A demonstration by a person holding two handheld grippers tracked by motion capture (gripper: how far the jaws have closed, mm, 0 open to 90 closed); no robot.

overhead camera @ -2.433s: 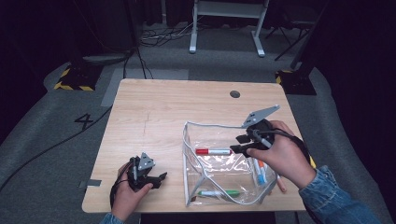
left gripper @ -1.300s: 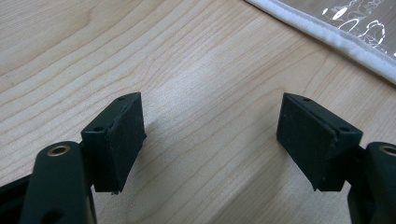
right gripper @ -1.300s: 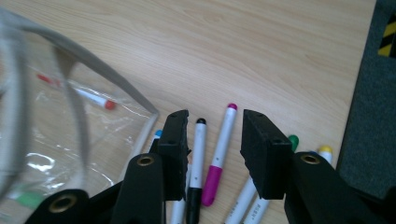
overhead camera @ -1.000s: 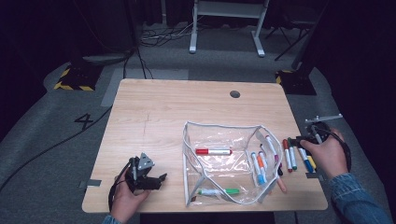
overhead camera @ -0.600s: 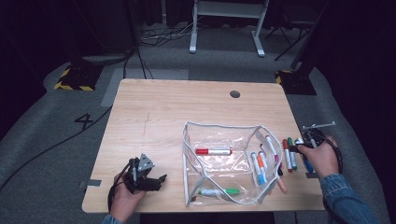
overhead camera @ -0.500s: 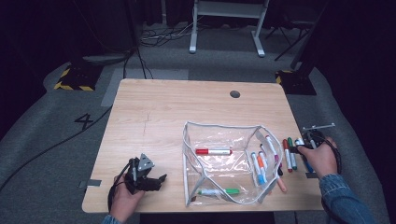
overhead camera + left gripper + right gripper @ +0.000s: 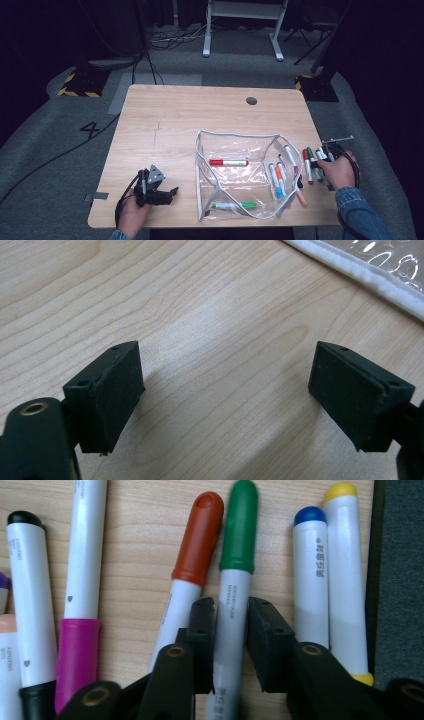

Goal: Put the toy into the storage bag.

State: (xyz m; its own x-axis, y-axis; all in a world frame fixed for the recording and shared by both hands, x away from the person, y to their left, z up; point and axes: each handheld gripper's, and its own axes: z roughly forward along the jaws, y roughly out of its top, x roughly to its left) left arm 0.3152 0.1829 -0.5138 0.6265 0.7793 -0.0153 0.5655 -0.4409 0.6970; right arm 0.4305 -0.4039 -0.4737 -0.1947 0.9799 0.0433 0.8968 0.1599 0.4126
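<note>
A light wooden table (image 7: 190,120) is seen bearing a clear plastic zip pouch (image 7: 240,175), its mouth gaping, with a red-capped marker and a green-capped marker lying inside. Right of the pouch, a row of white-barrelled markers is laid out along the table's edge. There the right gripper (image 7: 231,645) has just been closing, and its jaws are pressed on the white marker with a green cap (image 7: 235,590), crowded by a red-capped marker (image 7: 192,560) and a blue-capped marker (image 7: 310,575). Left of the pouch, the left gripper (image 7: 227,400) is rested with jaws spread wide over bare wood, nothing held.
</note>
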